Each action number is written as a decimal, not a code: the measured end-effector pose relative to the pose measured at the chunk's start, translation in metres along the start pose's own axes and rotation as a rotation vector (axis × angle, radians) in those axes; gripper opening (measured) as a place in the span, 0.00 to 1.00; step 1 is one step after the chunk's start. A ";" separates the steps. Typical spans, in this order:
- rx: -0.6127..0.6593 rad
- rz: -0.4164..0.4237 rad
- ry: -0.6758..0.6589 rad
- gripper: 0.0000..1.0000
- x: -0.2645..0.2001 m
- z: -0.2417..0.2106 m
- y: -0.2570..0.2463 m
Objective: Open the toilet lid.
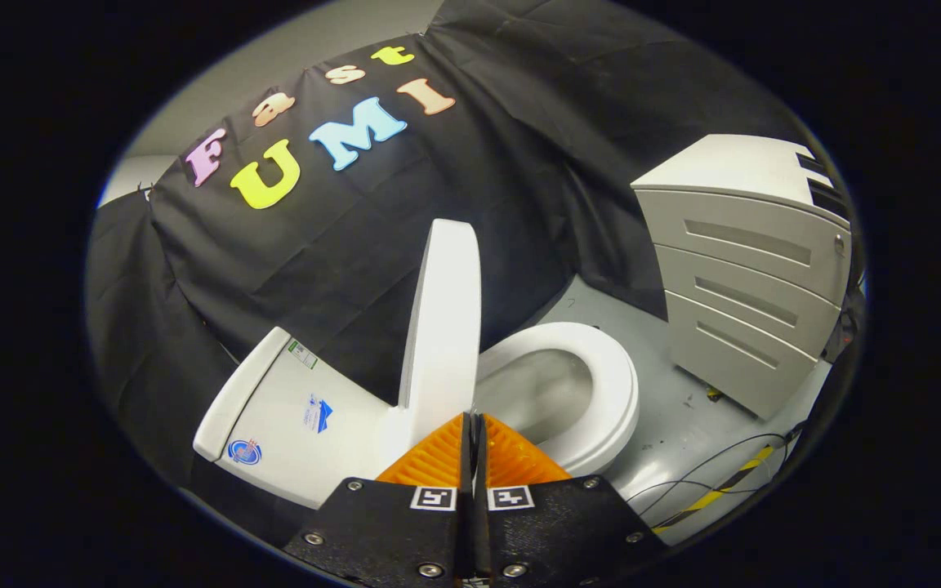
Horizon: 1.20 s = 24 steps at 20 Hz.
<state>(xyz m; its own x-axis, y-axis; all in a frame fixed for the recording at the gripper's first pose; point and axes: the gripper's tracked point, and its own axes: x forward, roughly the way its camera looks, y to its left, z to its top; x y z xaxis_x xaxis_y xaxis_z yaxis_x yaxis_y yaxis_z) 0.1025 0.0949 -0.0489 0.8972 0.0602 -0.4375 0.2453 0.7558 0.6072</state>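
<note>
1. The gripper (473,429) sits at the bottom centre of the frame with its two fingers pressed together, only a thin dark seam between them; nothing is pinched between them.
2. Just ahead of the fingertips, and rising toward the middle of the frame, stands the toilet lid (444,314). It is raised to nearly upright and is seen almost edge-on, its thin white rim facing the camera. The lid's lower end meets the toilet right at the fingertips; whether they touch it cannot be told.
3. To the right of the lid, in the lower centre-right, the toilet seat (611,390) lies flat as a white ring around the open bowl (537,390). The seat's near edge curves down beside the right finger.
4. To the left of the lid, in the lower left, the toilet tank (274,420) shows its flat white top and a rounded outer edge, with small stickers on it. Black cloth hangs close behind it and behind the lid.
5. In the right of the frame stands a grey drawer cabinet (744,278), well apart from the seat. A strip of bare grey floor (666,408) runs between the seat's outer edge and the cabinet's lower front.
6. At the lower right, thin cables (707,474) and a yellow-and-black striped tape (720,492) cross the floor near the cabinet's foot.
</note>
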 end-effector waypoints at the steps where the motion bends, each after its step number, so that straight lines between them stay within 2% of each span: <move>1: -0.020 0.001 -0.003 0.00 -0.001 -0.002 0.005; 13: -0.117 -0.003 -0.035 0.00 -0.010 0.003 0.038; 24: -0.296 0.043 -0.076 0.00 -0.022 0.000 0.083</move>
<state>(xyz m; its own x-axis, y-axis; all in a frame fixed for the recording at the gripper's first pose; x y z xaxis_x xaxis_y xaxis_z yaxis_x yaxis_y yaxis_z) 0.1033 0.1561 0.0110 0.9323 0.0556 -0.3575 0.0989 0.9112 0.3998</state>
